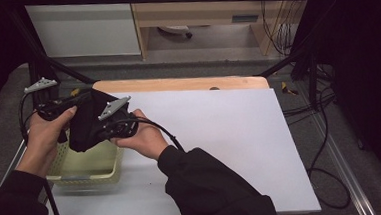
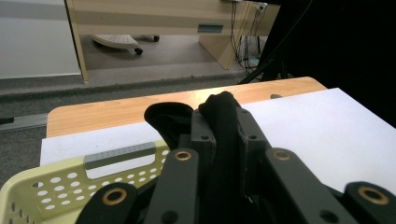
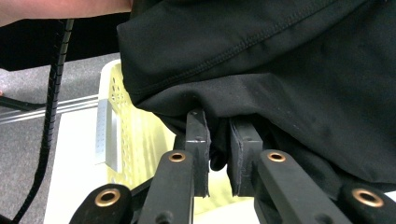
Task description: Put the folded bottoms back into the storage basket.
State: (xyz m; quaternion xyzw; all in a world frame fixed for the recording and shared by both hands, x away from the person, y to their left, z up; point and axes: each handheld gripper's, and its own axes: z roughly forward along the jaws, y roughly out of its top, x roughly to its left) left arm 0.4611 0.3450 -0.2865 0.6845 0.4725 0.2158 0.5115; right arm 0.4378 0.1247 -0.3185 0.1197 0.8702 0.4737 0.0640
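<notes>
Pinching black cloth [image 3: 289,70], right hand-held gripper [image 3: 218,140] clamped above basket [image 3: 116,107].

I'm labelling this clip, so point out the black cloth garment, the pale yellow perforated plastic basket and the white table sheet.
black cloth garment [image 1: 87,125], high view, hanging fold
pale yellow perforated plastic basket [image 1: 82,177], high view, near rim
white table sheet [image 1: 230,135], high view, bare middle

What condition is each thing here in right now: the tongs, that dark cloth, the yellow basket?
Left tongs: shut on the black garment.
Right tongs: shut on the black garment.
Black garment: bunched, held up over the basket between both tongs.
Yellow basket: upright on the white table, near its left edge; what is inside is hidden by the garment.
</notes>
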